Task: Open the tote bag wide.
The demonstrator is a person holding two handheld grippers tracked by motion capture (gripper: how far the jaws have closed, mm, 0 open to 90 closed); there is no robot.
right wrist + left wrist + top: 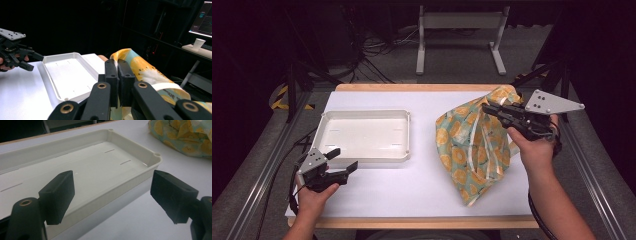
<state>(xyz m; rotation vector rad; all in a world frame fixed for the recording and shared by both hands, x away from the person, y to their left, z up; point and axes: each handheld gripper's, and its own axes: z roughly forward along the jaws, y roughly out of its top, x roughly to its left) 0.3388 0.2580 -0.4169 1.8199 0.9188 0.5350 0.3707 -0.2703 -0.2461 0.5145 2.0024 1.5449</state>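
- A lab or a recording room, not a home: the room round the desk (pixel 412 185) is kept dark and only the white desk top is lit.
- Metal rails (pixel 259 170) run along both sides of the desk, and black stand legs (pixel 294 85) rise beside it.
- Loose cables (pixel 372 55) lie tangled on the grey carpet behind, near a bare white frame on two feet (pixel 459 35).
- Yellow-and-black hazard tape (pixel 279 100) marks the floor at the left.
- In the right gripper view a lit monitor (pixel 203 17) shows graphs, and a paper cup (pixel 199 44) stands on a side bench.
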